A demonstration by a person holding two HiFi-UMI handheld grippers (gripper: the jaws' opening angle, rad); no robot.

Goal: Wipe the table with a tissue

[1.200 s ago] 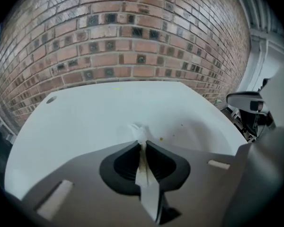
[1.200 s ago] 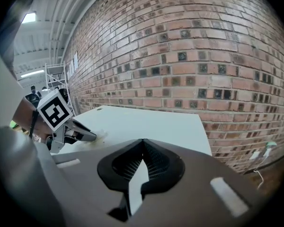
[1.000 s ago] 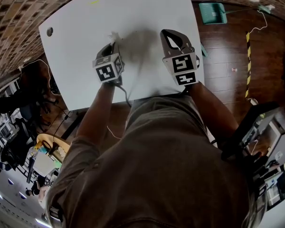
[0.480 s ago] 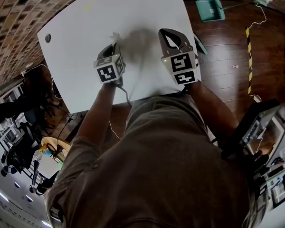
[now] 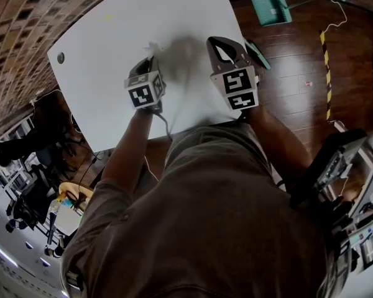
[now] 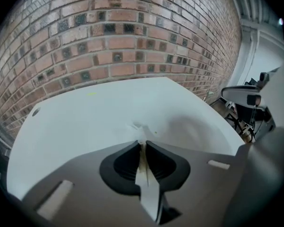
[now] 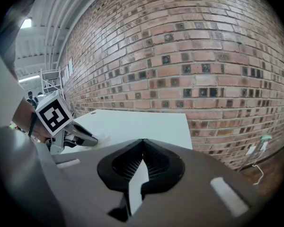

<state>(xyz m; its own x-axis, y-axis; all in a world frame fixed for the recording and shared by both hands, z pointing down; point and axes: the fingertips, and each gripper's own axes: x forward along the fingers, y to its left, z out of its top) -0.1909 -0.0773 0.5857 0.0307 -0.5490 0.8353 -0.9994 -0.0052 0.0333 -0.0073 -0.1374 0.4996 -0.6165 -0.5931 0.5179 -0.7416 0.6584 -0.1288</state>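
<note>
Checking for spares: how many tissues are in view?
1. The tissue is pinched in the left gripper, over the table. The right gripper is shut on nothing. The person's body may hide others.

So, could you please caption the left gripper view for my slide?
Left gripper, jaws shut on a tissue, at the white table.

Operator wears drab short-sleeved shirt. Both left tongs and right tongs: grey shells, black ribbed pads, black-and-white marker cubes.
</note>
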